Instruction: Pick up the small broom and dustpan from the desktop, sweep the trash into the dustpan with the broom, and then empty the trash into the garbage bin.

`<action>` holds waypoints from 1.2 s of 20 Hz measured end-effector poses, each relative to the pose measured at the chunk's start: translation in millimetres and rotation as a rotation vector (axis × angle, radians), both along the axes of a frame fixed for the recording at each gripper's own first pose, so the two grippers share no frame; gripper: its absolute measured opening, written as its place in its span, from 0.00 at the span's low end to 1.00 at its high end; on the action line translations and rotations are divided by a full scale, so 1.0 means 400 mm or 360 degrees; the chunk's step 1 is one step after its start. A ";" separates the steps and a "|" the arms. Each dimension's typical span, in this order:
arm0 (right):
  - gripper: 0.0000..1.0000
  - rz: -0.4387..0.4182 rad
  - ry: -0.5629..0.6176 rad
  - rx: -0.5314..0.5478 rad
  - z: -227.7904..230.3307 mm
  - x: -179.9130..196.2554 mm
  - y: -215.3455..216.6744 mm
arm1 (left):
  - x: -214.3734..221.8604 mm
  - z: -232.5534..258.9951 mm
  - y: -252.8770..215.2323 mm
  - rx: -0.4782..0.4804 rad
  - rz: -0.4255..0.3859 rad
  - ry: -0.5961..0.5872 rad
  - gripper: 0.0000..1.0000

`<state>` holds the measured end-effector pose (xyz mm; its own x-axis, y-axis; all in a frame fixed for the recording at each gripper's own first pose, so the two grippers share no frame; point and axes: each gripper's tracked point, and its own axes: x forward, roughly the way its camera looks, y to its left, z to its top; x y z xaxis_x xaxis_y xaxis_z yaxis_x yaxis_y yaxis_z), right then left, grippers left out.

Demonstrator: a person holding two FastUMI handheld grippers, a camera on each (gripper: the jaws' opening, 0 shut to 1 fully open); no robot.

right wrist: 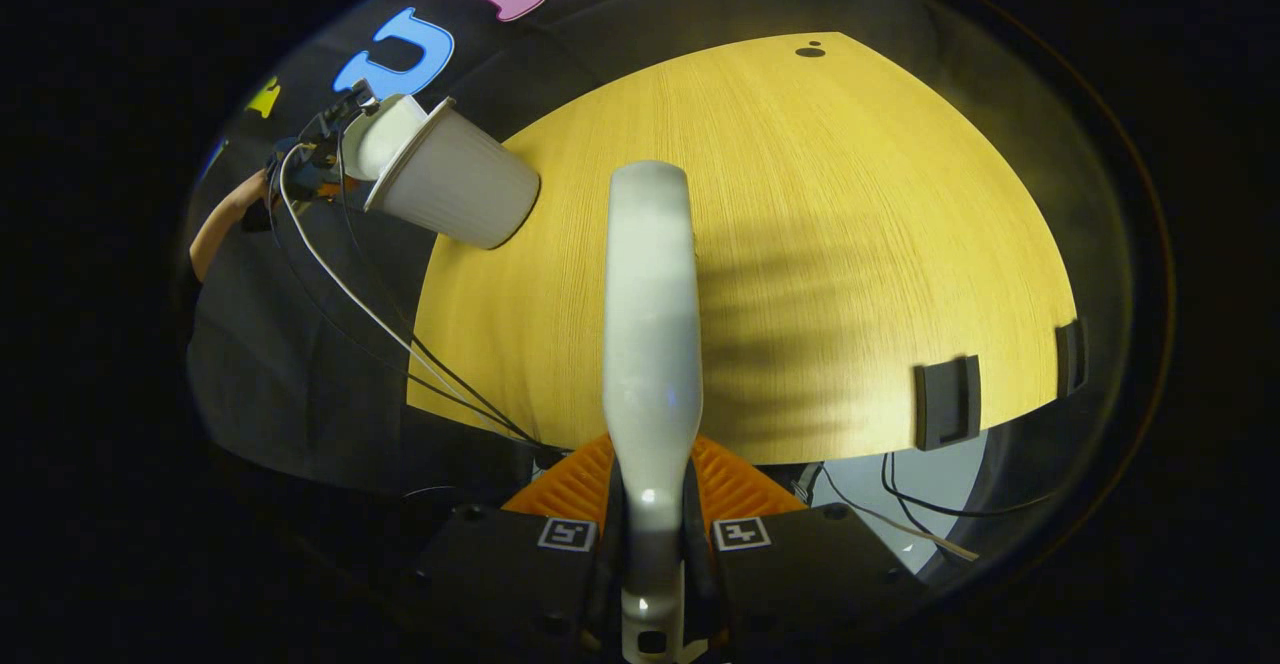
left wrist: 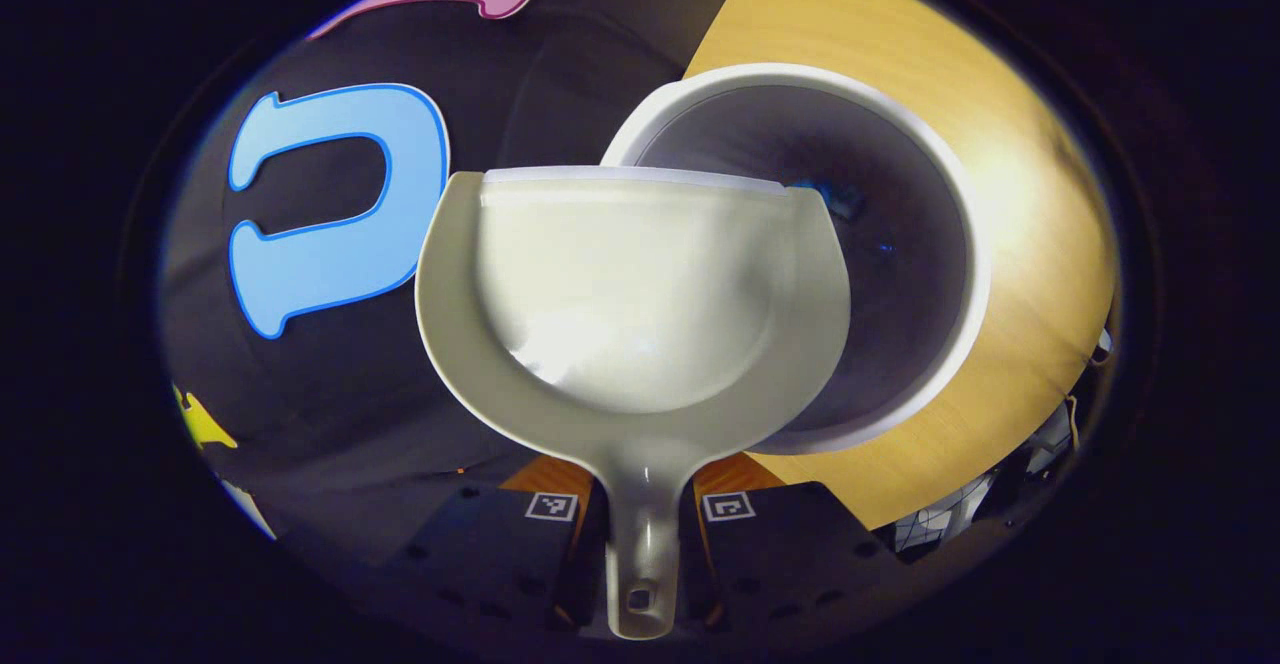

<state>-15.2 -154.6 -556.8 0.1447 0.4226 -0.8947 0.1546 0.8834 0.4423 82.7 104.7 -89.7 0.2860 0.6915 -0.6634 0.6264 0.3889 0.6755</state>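
In the left gripper view the left claw (left wrist: 640, 534) grips the dustpan (left wrist: 632, 309) handle, its pan tipped over the garbage bin (left wrist: 958, 244) at 2 o'clock, while the right claw (right wrist: 652, 544) clamps the small broom (right wrist: 650, 334) handle above the tabletop (right wrist: 850, 244), bin toward 10 o'clock.

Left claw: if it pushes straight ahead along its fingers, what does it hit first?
Likely the garbage bin: the dustpan held by the left claw already hangs over its rim, lip toward the inside. Depth is unclear.
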 end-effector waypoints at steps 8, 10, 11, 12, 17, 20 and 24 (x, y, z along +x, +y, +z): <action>0.29 0.0090 -0.0095 -0.0032 0.006 0.124 0.034 | 0.055 -0.035 -0.058 -0.0427 -0.0004 -0.0589 0.29; 0.28 0.0070 -0.0125 -0.0018 0.008 0.161 0.061 | 0.063 -0.062 -0.077 -0.0589 -0.0007 -0.0682 0.28; 0.29 0.0068 -0.0120 -0.0012 0.005 0.175 0.072 | 0.056 -0.064 -0.092 -0.0672 0.0002 -0.0716 0.29; 0.28 0.0068 -0.0112 -0.0012 0.002 0.180 0.080 | 0.052 -0.071 -0.127 -0.0766 0.0006 -0.0743 0.29; 0.28 0.0005 -0.0046 -0.0050 -0.023 0.182 0.065 | -0.079 -0.148 -0.359 -0.1200 0.0040 -0.0748 0.29; 0.28 0.0021 -0.0010 -0.0129 -0.057 0.167 0.029 | -0.175 -0.251 -0.483 -0.1430 0.0183 -0.0663 0.28; 0.28 0.0020 0.0030 -0.0168 -0.112 0.183 0.018 | -0.282 -0.414 -0.617 -0.1632 0.0391 -0.0464 0.29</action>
